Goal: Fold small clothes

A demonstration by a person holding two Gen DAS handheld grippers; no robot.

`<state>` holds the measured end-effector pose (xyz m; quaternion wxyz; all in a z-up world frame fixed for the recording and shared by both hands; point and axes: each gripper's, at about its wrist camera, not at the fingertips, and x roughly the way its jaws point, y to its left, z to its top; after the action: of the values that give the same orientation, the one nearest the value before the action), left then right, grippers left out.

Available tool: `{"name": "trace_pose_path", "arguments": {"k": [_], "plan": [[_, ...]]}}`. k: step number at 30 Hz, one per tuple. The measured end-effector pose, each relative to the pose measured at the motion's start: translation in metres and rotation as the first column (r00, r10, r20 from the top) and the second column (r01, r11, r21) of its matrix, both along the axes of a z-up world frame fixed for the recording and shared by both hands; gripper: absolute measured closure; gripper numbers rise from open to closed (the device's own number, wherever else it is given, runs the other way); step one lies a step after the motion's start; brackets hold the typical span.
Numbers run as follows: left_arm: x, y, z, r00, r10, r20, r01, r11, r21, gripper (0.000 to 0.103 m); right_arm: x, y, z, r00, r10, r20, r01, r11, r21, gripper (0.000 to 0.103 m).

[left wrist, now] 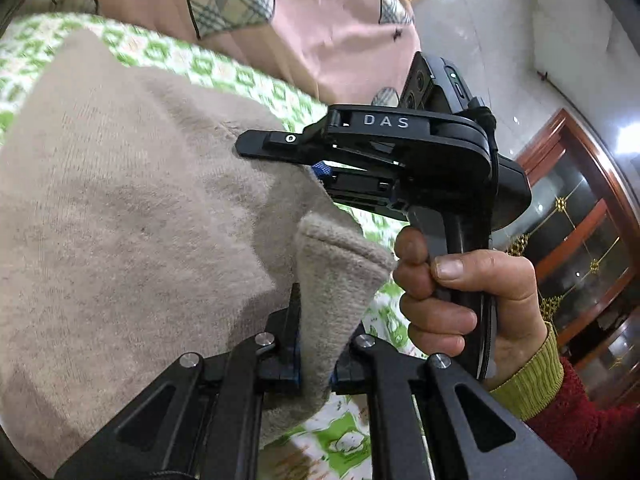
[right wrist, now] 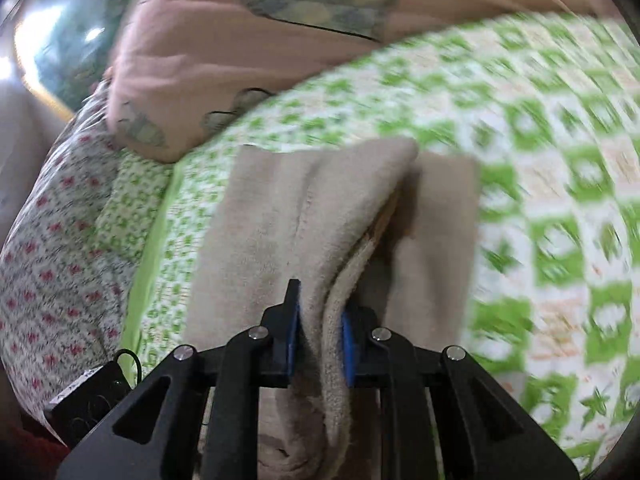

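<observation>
Gripped the beige knit garment [left wrist: 120, 208] at one edge in the left hand-held gripper [left wrist: 314, 344] and another in the right hand-held gripper [right wrist: 318, 336], lifted partly off the green-patterned bed cover [right wrist: 540, 168]. Probably best carried over level, edges matched, before letting go.

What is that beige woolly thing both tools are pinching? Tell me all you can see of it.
The beige garment looks like a small, soft, fuzzy knit, plain in colour, with a seam line down it. It is partly folded, with layers bunched together, and lies over a green-and-white patterned bedcover. The right gripper is closed on a thick fold of it, and the left gripper is closed on another corner. A pink garment lies beyond it, apart. What kind of clothing it is cannot be told.
</observation>
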<state>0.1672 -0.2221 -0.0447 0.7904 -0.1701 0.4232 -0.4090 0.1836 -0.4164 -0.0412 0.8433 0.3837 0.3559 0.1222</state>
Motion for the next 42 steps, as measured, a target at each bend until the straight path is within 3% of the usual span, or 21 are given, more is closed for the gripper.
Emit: {"name": "trace_pose_path", "arguments": {"k": [4, 9, 12, 14, 18, 20, 21, 22, 24, 26, 28, 32, 34, 35, 37, 38, 39, 40, 42], "plan": [[0.004, -0.007, 0.002, 1.0, -0.015, 0.005, 0.015, 1.0, 0.004, 0.096, -0.007, -0.009, -0.008, 1.0, -0.02, 0.016, 0.02, 0.999, 0.026, 0.084], [0.011, -0.008, -0.013, 0.999, -0.025, -0.048, 0.026, 0.999, 0.024, 0.094, -0.004, -0.01, -0.021, 1.0, -0.021, -0.012, 0.021, 1.0, 0.01, 0.084], [0.014, -0.002, -0.012, 0.996, -0.042, -0.082, 0.043, 0.999, 0.014, 0.086, -0.008, -0.013, -0.03, 0.999, -0.032, -0.016, 0.032, 0.999, 0.027, 0.083], [0.009, 0.007, -0.006, 0.994, -0.055, -0.09, 0.056, 0.998, 0.019, 0.075, -0.015, -0.014, -0.028, 0.999, -0.05, -0.01, 0.051, 0.998, 0.025, 0.081], [-0.006, 0.042, 0.008, 0.994, -0.058, -0.091, 0.059, 0.998, 0.008, 0.066, -0.032, -0.013, -0.015, 0.994, -0.109, -0.006, 0.109, 0.993, -0.05, 0.077], [-0.013, 0.069, 0.013, 0.996, -0.018, -0.09, 0.02, 1.0, 0.019, 0.051, -0.039, -0.013, -0.011, 0.992, -0.124, -0.012, 0.123, 0.99, -0.067, 0.07], [-0.014, 0.084, 0.016, 0.995, 0.008, -0.096, -0.006, 1.0, 0.019, 0.048, -0.042, -0.014, -0.01, 0.992, -0.127, -0.014, 0.126, 0.99, -0.065, 0.057], [-0.015, 0.097, 0.018, 0.994, 0.032, -0.106, -0.031, 0.999, 0.011, 0.044, -0.046, -0.015, -0.01, 0.992, -0.128, -0.019, 0.127, 0.991, -0.052, 0.037], [-0.007, 0.118, 0.022, 0.989, 0.079, -0.121, -0.08, 0.997, 0.0, 0.036, -0.049, -0.016, -0.012, 0.993, -0.114, -0.007, 0.114, 0.993, -0.016, 0.015], [0.009, 0.138, 0.026, 0.982, 0.147, -0.118, -0.147, 0.989, 0.005, 0.024, -0.047, -0.018, -0.015, 0.996, -0.093, 0.005, 0.092, 0.996, 0.015, 0.014], [0.034, 0.146, 0.024, 0.975, 0.183, -0.128, -0.181, 0.983, 0.025, 0.023, -0.039, -0.017, -0.019, 0.996, -0.091, -0.024, 0.091, 0.996, 0.004, 0.014], [0.082, 0.135, 0.0, 0.968, 0.145, -0.204, -0.143, 0.989, 0.026, 0.023, -0.015, -0.012, -0.031, 0.999, -0.019, -0.03, 0.021, 0.997, 0.077, 0.014], [0.102, 0.128, -0.01, 0.966, 0.154, -0.208, -0.144, 0.988, 0.061, 0.02, -0.003, -0.009, -0.04, 0.999, 0.017, -0.048, -0.013, 0.995, 0.094, 0.014], [0.116, 0.124, -0.018, 0.964, 0.14, -0.224, -0.131, 0.99, 0.058, 0.019, -0.001, -0.007, -0.041, 0.999, 0.02, -0.047, -0.016, 0.996, 0.093, 0.014], [0.133, 0.124, -0.031, 0.955, 0.109, -0.275, -0.121, 0.992, -0.025, 0.022, 0.003, -0.006, -0.041, 0.999, 0.035, -0.025, -0.033, 0.995, 0.09, 0.017], [0.138, 0.126, -0.034, 0.953, 0.108, -0.284, -0.127, 0.991, -0.052, 0.027, 0.003, -0.005, -0.04, 0.999, 0.037, -0.025, -0.035, 0.996, 0.086, 0.022], [0.142, 0.126, -0.035, 0.953, 0.101, -0.286, -0.121, 0.991, -0.055, 0.031, 0.005, -0.005, -0.041, 0.999, 0.034, -0.037, -0.031, 0.997, 0.073, 0.046], [0.144, 0.124, -0.036, 0.955, 0.097, -0.28, -0.113, 0.993, -0.043, 0.04, 0.006, -0.004, -0.045, 0.998, 0.034, -0.055, -0.03, 0.997, 0.073, 0.057], [0.14, 0.126, -0.033, 0.96, 0.089, -0.266, -0.107, 0.993, -0.051, 0.047, 0.005, -0.005, -0.046, 0.999, 0.036, -0.034, -0.033, 0.995, 0.092, 0.063]]}}
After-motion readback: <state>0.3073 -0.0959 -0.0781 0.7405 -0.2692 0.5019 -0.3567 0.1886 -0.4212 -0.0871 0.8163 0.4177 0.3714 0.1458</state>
